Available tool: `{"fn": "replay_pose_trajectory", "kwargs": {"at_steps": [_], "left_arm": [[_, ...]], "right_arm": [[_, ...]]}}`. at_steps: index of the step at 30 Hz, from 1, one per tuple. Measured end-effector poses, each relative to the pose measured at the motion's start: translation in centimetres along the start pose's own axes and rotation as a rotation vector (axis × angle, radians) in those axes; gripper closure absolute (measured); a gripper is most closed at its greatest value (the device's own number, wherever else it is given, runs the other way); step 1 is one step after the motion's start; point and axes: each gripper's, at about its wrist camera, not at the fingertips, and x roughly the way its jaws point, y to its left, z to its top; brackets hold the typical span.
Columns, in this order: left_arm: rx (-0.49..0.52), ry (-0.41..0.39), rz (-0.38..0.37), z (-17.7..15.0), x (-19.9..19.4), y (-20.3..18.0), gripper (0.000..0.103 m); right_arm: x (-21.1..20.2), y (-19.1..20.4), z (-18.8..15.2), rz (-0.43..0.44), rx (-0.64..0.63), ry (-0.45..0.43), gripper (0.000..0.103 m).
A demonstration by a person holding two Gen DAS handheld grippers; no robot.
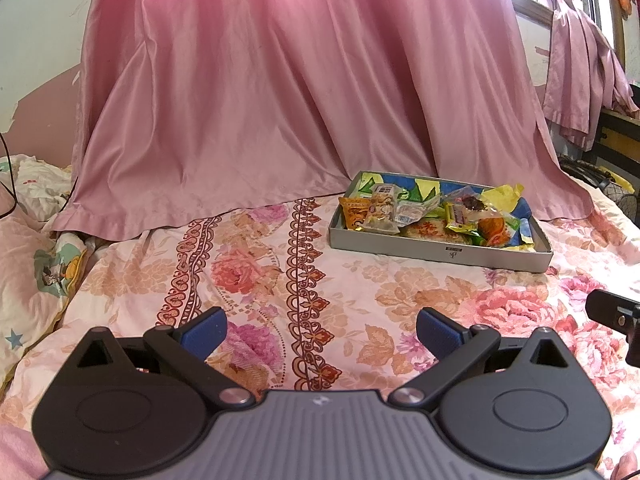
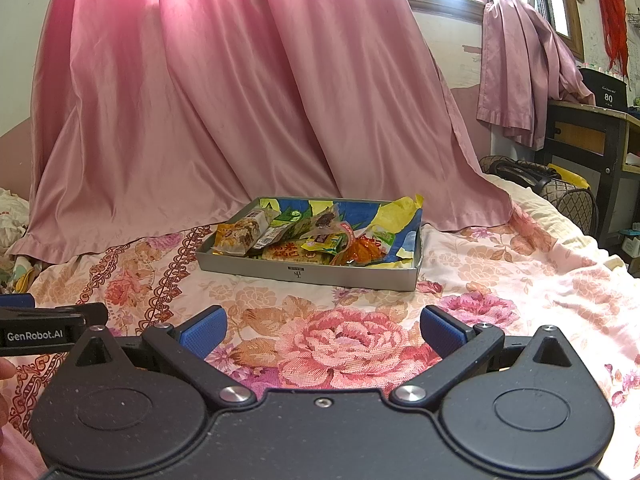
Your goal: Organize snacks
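step: looks like the end, or a pause; no snack lies loose on the bedspread (image 2: 500,280)
left gripper (image 1: 321,332): jaws spread, holding nothing
right gripper (image 2: 323,330): jaws spread, holding nothing
snack packets (image 2: 304,240): heaped in the grey tray (image 2: 312,276) on the bed, by the pink curtain (image 2: 224,100)
relative: tray well ahead of both grippers, right of the left one
next: probably nothing left to pick; else reach forward to straighten the heap
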Motion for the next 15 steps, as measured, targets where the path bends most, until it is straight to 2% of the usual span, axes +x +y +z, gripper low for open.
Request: {"fn": "replay_pose_trajectory", "kwargs": {"at_steps": [15], "left_arm": [[0.005,0.021,-0.007,0.22,0.03,-0.22,0.000]], "right_arm": [[0.03,0.06,0.00,-0.001,-0.001,0.002,0.001]]}}
